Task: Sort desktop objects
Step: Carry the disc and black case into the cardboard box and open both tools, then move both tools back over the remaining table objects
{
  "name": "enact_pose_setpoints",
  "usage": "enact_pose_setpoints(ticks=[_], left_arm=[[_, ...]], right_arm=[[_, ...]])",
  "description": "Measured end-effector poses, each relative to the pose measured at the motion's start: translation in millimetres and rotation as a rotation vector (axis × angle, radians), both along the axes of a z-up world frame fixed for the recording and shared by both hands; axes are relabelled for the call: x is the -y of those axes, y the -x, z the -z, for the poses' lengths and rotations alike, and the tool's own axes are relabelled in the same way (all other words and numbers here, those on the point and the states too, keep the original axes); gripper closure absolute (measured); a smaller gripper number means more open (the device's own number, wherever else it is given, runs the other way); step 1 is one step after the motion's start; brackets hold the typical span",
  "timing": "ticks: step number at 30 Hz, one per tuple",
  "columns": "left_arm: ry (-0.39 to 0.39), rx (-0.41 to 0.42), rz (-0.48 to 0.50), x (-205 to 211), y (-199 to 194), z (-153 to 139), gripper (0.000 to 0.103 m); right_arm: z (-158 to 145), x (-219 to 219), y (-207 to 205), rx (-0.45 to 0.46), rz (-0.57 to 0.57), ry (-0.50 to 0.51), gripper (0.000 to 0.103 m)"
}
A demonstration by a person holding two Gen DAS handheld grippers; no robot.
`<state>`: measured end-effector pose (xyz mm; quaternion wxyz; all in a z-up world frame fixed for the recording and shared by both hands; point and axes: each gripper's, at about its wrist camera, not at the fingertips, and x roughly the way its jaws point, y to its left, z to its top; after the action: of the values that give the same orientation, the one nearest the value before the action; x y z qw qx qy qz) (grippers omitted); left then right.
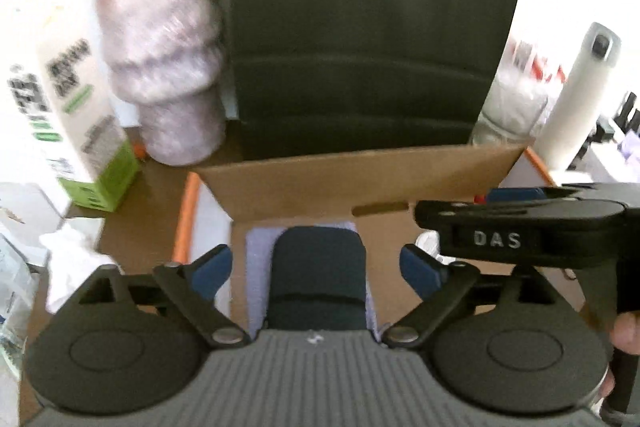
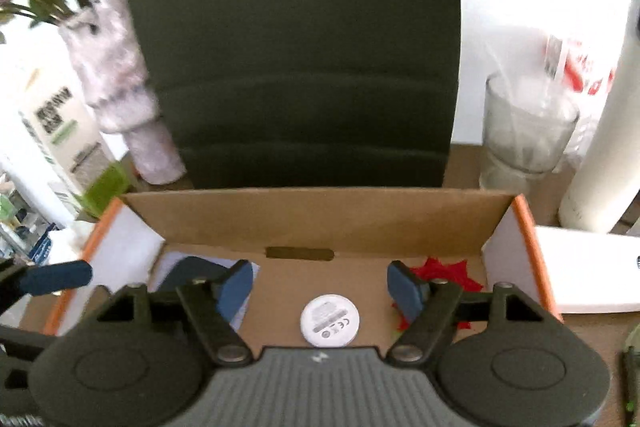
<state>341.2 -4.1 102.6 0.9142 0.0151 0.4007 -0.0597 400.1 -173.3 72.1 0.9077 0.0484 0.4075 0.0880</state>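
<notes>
Inside cardboard box (image 2: 320, 223): white disc (image 2: 329, 321), clear of walls.

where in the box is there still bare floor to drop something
Bare cardboard lies in the box between the dark blue case on the left and white round disc. Right corner is crowded by the red star-shaped piece.

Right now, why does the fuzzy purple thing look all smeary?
Left wrist view: motion blur smears the fuzzy purple vase and box lettering; bright window light washes out the edges. Right wrist view: sharper, the white round disc reads clearly, though the fisheye bends the cardboard box.
</notes>
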Motion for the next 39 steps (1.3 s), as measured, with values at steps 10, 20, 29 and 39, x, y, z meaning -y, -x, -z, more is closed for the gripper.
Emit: enact_pose_setpoints(ticks=[10,20,29,39], left_arm=[[0.008,0.098,-0.049,0.9,103.0,-37.3,0.000],[-0.003,0.275,-0.064,20.1,266.2,-18.7,0.000],[-0.056,0.380,-0.081,27.6,382.9,33.3,0.000],[0.007,0.409,-0.063,25.2,469.9,73.3,0.000]], right_arm=[[-45.7,25.8,111.0,0.109,0.004,0.029,0.017],[-53.1,61.6,293.6,0.304,0.031,-0.003,0.003],[-4.4,69.4,417.7,0.379,0.033,0.024,0.001],[48.3,66.5,514.1,0.373,0.065,-0.008,0.001]])
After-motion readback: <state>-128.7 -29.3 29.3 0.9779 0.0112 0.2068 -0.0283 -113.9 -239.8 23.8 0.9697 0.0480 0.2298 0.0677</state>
